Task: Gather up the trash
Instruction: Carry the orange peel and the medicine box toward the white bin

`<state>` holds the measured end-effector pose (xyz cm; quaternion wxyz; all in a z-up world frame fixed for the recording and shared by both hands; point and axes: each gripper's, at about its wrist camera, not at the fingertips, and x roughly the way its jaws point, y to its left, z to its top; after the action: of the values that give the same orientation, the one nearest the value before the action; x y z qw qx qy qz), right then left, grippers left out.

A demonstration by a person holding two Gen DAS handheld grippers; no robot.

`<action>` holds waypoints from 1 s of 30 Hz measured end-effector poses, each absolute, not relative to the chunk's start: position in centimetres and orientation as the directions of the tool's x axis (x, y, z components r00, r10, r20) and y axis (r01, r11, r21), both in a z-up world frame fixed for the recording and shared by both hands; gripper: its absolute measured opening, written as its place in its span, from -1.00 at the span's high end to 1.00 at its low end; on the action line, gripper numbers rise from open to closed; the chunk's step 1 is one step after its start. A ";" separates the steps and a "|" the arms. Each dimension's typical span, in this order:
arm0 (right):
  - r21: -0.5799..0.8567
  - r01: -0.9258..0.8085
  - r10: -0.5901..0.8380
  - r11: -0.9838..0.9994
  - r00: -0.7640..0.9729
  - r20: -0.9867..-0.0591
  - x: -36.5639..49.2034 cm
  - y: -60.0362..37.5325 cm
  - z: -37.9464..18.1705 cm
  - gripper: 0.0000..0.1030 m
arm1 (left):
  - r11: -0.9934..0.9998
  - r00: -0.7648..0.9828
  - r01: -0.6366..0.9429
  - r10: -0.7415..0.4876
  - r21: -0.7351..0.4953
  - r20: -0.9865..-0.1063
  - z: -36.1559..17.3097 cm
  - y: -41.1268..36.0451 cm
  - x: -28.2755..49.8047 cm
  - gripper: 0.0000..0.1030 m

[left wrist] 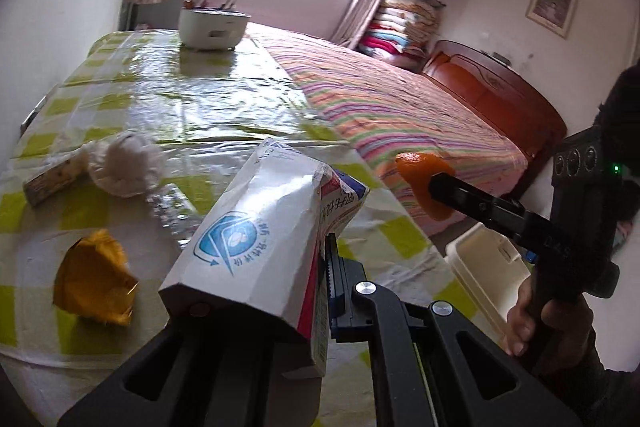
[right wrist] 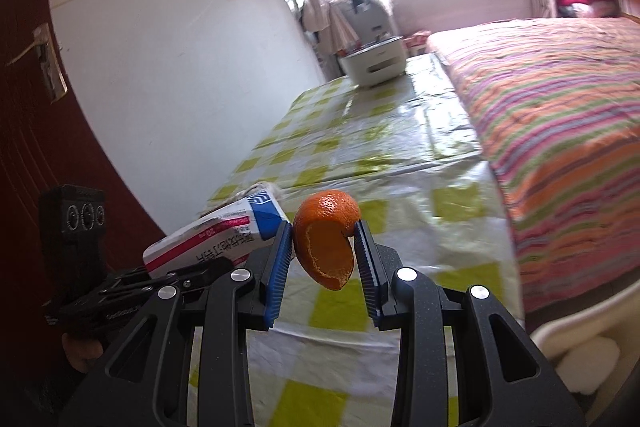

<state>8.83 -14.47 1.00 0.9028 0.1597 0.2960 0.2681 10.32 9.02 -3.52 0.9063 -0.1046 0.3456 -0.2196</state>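
My left gripper is shut on a white medicine box with a blue logo and a red stripe, held tilted above the green-checked table. Its left finger is hidden behind the box. In the right wrist view the same box shows at the left. My right gripper is shut on a curled piece of orange peel, pinched between the blue pads. The left wrist view shows that peel hanging past the table's right edge, above the floor beside the bed.
On the table lie a crumpled white tissue, a yellow wrapper, a clear plastic bottle and a small bar-shaped packet. A white cooker stands at the far end. A white bin sits on the floor beside the striped bed.
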 end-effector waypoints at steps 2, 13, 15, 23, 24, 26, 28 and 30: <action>0.458 -0.364 0.563 0.811 0.696 -0.445 8.4 -15.8 0.8 0.39 | 0.870 0.652 0.358 -0.492 -0.338 -0.577 -3.4 7.7 10.3 0.91; 0.511 -0.207 0.452 0.834 0.788 -0.419 5.4 -22.7 -0.4 0.39 | 0.826 0.593 0.475 -0.555 -0.304 -0.583 -3.0 1.3 9.6 0.91; 0.510 -0.174 0.421 0.842 0.803 -0.422 4.8 -23.7 -0.7 0.39 | 0.814 0.579 0.498 -0.569 -0.299 -0.584 -2.9 0.2 9.3 0.91; 0.517 -0.076 0.334 0.853 0.840 -0.428 3.1 -26.6 -1.5 0.38 | 0.777 0.536 0.569 -0.598 -0.267 -0.596 -3.1 -3.9 8.2 0.91; 0.505 -0.064 0.316 0.861 0.846 -0.430 2.9 -26.7 -1.4 0.37 | 0.773 0.530 0.576 -0.602 -0.267 -0.597 -3.1 -4.4 8.1 0.91; 0.465 -0.038 0.266 0.885 0.861 -0.435 2.2 -26.9 -1.1 0.36 | 0.760 0.517 0.595 -0.611 -0.262 -0.599 -3.1 -5.3 7.9 0.91; 0.439 -0.018 0.231 0.898 0.870 -0.436 1.8 -27.1 -1.0 0.35 | 0.753 0.511 0.605 -0.616 -0.258 -0.600 -3.1 -6.0 7.9 0.91; 0.414 0.004 0.197 0.910 0.876 -0.440 1.4 -27.3 -1.2 0.35 | 0.742 0.500 0.620 -0.624 -0.255 -0.600 -3.1 -6.8 7.6 0.91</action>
<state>1.38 -27.34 -1.18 0.9464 0.2058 0.2436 0.0511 7.62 -6.82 -3.12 0.8661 -0.0031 0.3479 -0.3589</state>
